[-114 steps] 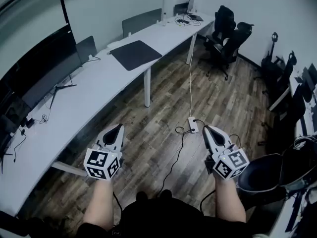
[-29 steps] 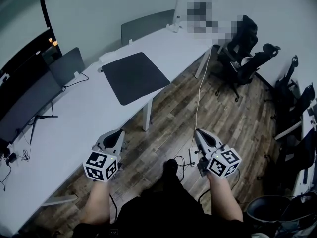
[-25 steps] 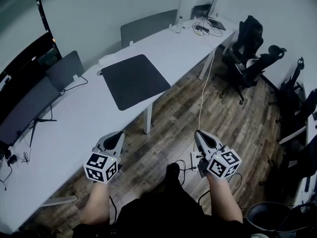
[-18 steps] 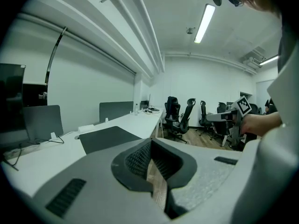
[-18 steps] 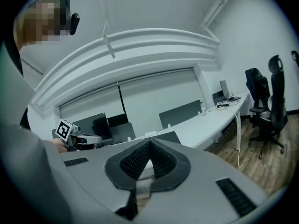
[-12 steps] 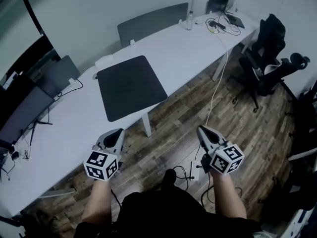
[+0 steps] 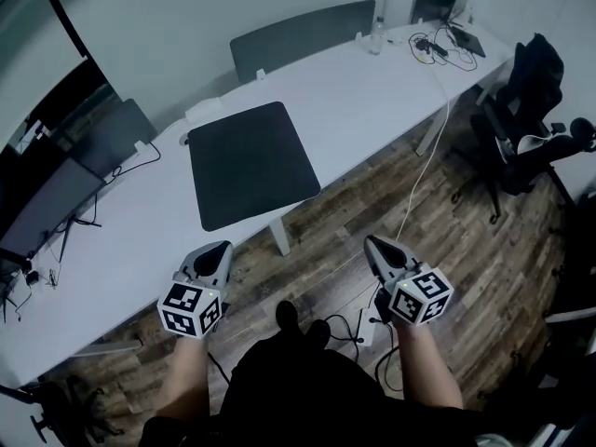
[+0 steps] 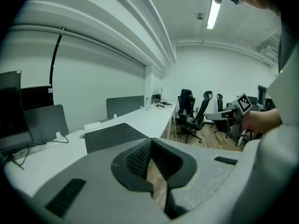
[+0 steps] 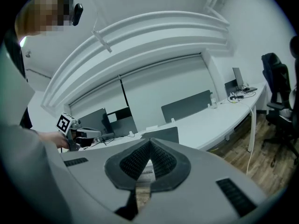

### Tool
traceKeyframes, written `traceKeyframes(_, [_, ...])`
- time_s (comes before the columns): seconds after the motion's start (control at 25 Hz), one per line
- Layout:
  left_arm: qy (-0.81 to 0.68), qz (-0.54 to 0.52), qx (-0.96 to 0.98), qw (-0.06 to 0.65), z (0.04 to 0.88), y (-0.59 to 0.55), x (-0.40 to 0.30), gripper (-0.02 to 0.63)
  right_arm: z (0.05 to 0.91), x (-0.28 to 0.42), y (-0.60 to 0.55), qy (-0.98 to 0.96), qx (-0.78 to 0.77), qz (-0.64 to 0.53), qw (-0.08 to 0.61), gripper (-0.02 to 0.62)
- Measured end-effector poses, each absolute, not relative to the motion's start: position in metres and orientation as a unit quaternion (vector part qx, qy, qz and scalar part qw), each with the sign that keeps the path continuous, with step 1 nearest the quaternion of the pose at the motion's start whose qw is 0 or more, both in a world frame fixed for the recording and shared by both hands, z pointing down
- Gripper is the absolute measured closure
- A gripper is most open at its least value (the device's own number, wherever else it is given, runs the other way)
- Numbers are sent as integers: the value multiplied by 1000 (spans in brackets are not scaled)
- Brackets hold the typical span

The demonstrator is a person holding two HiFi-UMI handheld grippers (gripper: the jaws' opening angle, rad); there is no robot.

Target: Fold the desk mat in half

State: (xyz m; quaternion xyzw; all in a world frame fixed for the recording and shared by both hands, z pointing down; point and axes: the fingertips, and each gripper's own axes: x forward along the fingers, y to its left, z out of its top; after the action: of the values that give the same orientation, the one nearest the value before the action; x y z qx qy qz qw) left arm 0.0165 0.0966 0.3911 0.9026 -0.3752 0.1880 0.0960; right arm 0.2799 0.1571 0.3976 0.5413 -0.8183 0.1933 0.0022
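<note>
I've got my left gripper (image 7: 221,248) and right gripper (image 7: 372,243) clenched empty; the black desk mat (image 7: 251,163) lies flat, unfolded, on the white desk (image 7: 372,82).

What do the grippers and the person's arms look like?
Both the left gripper and right gripper are pale grey tapered shells with dark ribbed pads. Each carries a white cube printed with black square markers. The forearms are unsleeved; the top is black.

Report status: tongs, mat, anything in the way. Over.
Left tongs shut, empty. Right tongs shut, empty. Mat flat on desk, unfolded, untouched. Nothing lying on it.
</note>
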Motion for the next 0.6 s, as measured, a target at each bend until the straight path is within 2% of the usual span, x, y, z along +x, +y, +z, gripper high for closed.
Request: traceKeyframes(0.6, [-412, 171, 886, 123, 427, 13, -26, 606, 414, 217, 45, -853, 481, 175, 95, 526])
